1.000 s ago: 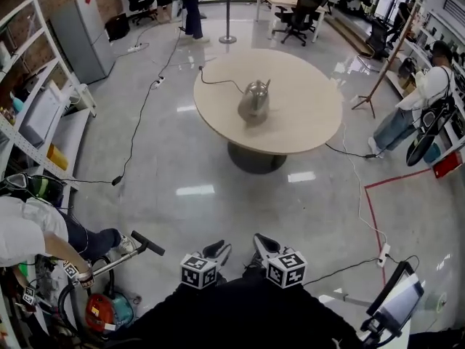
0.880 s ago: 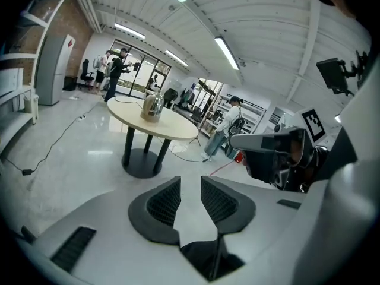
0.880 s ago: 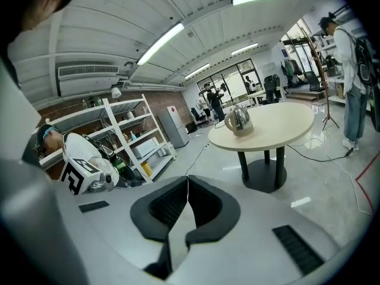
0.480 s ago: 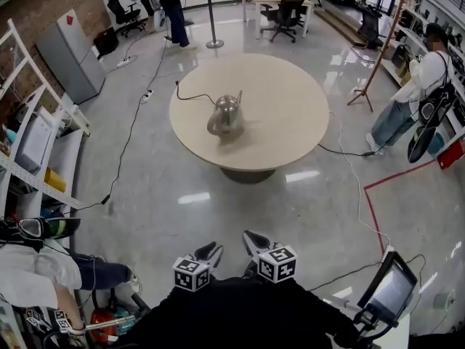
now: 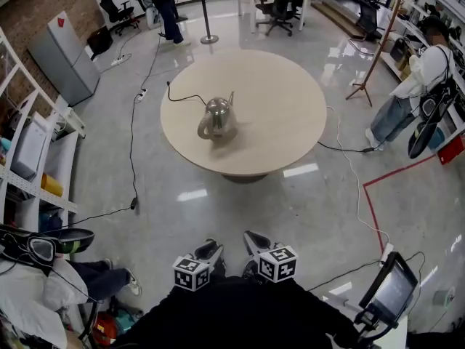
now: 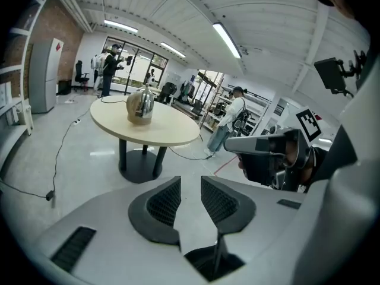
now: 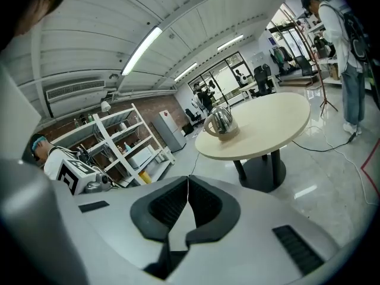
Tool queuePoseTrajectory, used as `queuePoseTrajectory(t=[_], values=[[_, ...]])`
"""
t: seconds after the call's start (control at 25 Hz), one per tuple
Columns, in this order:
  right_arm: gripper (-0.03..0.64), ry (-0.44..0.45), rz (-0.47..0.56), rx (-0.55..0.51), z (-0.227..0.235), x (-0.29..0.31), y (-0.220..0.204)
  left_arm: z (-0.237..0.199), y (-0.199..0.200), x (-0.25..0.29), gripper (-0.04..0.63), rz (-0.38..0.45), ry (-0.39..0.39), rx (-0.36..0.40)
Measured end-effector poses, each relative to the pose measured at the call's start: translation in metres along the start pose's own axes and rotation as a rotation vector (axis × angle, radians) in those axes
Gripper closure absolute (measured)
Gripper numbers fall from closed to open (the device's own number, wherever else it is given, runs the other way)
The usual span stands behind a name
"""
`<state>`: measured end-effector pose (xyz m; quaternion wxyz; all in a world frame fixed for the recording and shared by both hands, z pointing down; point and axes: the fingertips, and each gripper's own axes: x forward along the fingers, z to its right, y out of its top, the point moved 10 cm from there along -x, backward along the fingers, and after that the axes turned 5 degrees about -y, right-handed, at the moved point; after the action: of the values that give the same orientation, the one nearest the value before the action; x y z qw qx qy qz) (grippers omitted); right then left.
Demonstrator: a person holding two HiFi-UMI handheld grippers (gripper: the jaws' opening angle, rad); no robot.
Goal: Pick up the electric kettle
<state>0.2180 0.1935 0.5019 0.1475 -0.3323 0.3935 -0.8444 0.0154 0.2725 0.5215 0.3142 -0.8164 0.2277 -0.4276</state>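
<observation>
Electric kettle (image 5: 216, 117) upright on round table (image 5: 283, 100), left of centre. Both grippers low at torso, well apart from kettle. Left gripper (image 5: 211, 250): jaws slightly spread, empty. Right gripper (image 5: 253, 240): jaws pressed together, empty. Versus earlier frame: kettle sits further left in head view.

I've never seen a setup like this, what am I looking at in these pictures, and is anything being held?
No robot here: a person carries a two-jaw gripper in each hand. The head view comes from a camera on the person's head, looking down; the left gripper and right gripper show at its bottom, each with a marker cube. The other two views come from cameras riding on each gripper, looking along its jaws. Ahead stands a round table with a metal kettle on it, a black cord trailing off. Neither gripper holds anything: the left's jaws stand slightly apart, the right's are together. Both are far from the table.
</observation>
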Motion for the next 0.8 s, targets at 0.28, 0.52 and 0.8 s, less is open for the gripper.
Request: queuePoseTrajectory(t=[0.28,0.52,0.8], values=[[0.601,-0.115,0.023,0.031,0.016,0.033,0.031,-0.043,0.044,0.032,0.477,-0.006,-0.091,0.029],[0.602,-0.192,0.063,0.030,0.008,0.096,0.072,-0.112,0.103,0.047,0.477,-0.002,-0.168,0.077],[0.601,-0.233,0.028,0.017,-0.006,0.159,0.097,-0.178,0.138,0.055,0.477,0.004,-0.222,0.050]])
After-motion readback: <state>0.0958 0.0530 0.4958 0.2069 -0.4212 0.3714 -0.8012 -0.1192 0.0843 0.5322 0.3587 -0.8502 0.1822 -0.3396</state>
